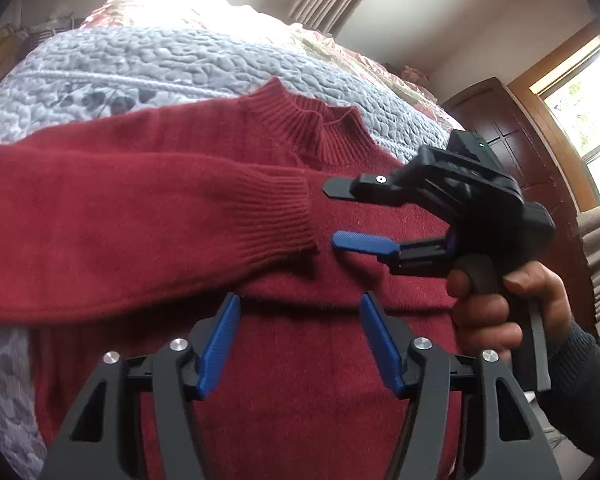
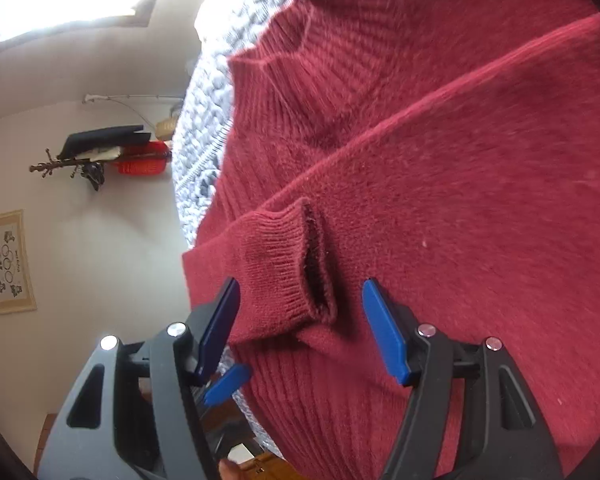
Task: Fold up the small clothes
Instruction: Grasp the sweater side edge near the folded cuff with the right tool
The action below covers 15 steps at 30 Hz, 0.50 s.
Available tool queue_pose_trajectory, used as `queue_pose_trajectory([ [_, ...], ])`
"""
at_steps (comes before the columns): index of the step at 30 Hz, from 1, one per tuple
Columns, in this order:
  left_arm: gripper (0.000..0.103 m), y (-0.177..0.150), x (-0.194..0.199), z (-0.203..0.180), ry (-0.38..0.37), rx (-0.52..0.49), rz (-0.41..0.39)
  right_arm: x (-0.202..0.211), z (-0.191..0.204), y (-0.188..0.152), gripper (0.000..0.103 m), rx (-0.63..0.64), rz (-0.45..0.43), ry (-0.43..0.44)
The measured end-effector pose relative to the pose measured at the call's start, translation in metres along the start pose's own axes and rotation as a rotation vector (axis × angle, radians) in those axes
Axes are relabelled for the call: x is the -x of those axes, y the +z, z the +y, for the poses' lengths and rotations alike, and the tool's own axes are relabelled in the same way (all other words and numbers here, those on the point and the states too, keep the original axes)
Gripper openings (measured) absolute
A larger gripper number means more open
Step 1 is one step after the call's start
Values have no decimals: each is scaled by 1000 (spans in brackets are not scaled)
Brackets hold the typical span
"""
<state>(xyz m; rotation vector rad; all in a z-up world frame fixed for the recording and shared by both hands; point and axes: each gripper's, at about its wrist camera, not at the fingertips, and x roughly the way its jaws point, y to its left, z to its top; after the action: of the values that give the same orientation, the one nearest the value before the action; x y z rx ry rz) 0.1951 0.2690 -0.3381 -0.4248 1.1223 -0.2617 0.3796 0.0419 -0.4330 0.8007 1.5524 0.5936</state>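
Sleeve (image 1: 140, 216) lay folded across red sweater (image 1: 300, 360); left gripper (image 1: 298, 340) and right gripper (image 1: 334, 216) both spread, empty; other sleeve probably next.

- Sweater (image 1: 284, 360) chest below folded sleeve (image 1: 140, 216): bare, open to approach.
- Right gripper (image 1: 332, 216) hovers just beside cuff (image 1: 288, 216), blocking that side.
- Quilt (image 1: 160, 64) beyond collar: free.

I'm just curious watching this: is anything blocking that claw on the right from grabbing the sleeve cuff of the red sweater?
Nothing visible. The right claw is open, and the sleeve cuff lies just beyond its fingertips on the red sweater, with only open air between them.
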Motion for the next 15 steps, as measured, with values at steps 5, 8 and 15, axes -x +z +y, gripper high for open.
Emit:
queue_pose_trajectory([
  [5, 64, -24, 23, 22, 0, 65, 18, -11, 5, 1, 64, 9, 11, -6],
  [8, 65, -30, 28, 34, -7, 109, 18, -20, 11, 5, 61, 16, 24, 3],
  [15, 65, -44, 39, 52, 1, 168, 19, -46, 16, 16, 27, 10, 53, 35],
])
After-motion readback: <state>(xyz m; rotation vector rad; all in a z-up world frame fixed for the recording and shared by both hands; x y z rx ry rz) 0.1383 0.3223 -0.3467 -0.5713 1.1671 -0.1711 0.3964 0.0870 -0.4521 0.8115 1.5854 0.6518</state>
